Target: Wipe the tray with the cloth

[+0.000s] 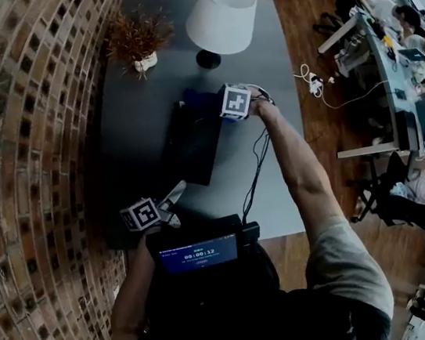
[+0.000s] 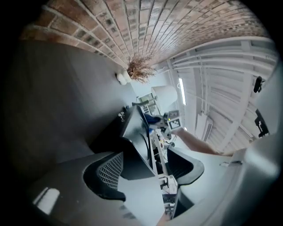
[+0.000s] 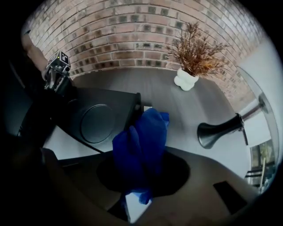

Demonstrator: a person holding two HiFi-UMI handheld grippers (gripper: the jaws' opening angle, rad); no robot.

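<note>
Grey table (image 1: 262,78): cloth (image 3: 143,145) pinched in R claw (image 3: 138,187), at tray (image 3: 97,119) edge.

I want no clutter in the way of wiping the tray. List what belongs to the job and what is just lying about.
For the job: tray; blue cloth, pinched in the right gripper; left gripper at the tray's near end.
Lying about: lamp; dried plant.

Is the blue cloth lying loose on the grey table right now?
No, the blue cloth is bunched up and pinched between the shut jaws of the right gripper.
</note>
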